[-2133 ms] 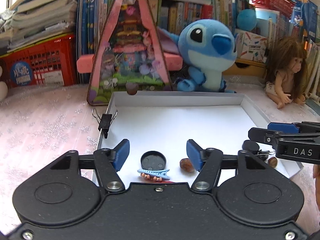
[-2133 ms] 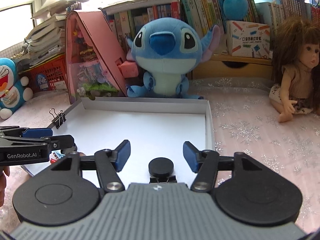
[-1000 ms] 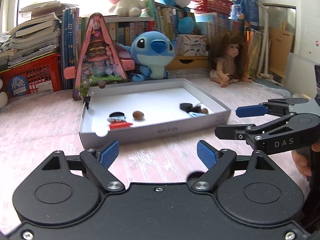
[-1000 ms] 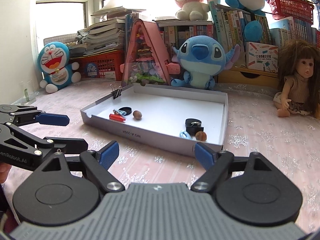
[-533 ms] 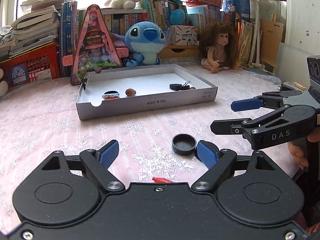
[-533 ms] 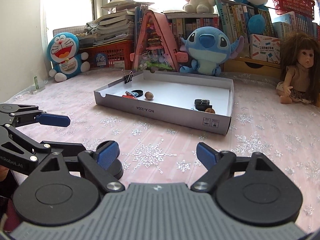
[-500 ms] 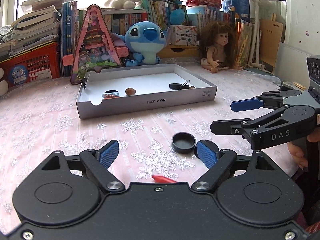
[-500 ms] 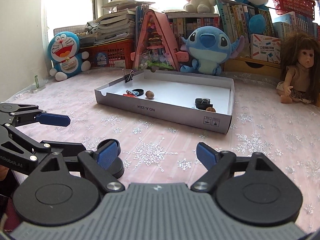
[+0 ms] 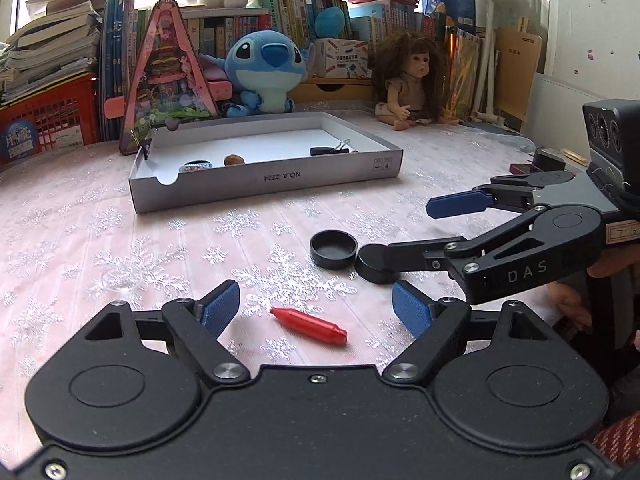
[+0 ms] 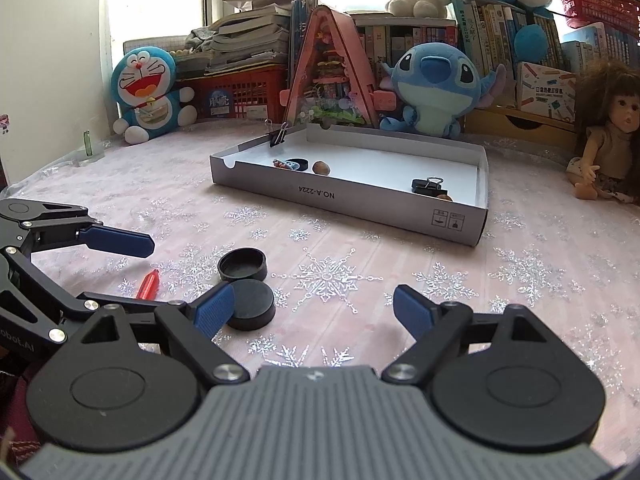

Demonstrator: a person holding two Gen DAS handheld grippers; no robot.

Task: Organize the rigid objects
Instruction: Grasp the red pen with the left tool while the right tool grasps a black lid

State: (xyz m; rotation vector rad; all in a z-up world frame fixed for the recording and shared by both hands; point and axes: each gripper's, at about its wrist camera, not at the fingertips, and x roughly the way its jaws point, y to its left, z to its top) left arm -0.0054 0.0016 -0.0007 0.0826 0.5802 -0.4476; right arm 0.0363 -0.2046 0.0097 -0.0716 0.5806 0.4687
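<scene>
Both grippers drew back from the far tray (image 9: 264,178); left gripper (image 9: 316,306) closing around nothing, right gripper (image 10: 314,306) spread, over snowflake cloth (image 9: 80,240); bookshelves (image 10: 420,40) behind.

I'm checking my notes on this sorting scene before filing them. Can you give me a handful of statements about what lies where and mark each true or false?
1. The red crayon lies on the tablecloth, outside the cardboard tray. True.
2. Both black round caps sit inside the tray. False: both lie on the cloth in front of it, side by side.
3. A black binder clip is clamped on the tray's rim. True.
4. The left gripper is shut on the crayon. False: its fingers stand either side of the crayon, closing but not touching it.
5. The tray is empty. False: it holds a nut and other small items.
</scene>
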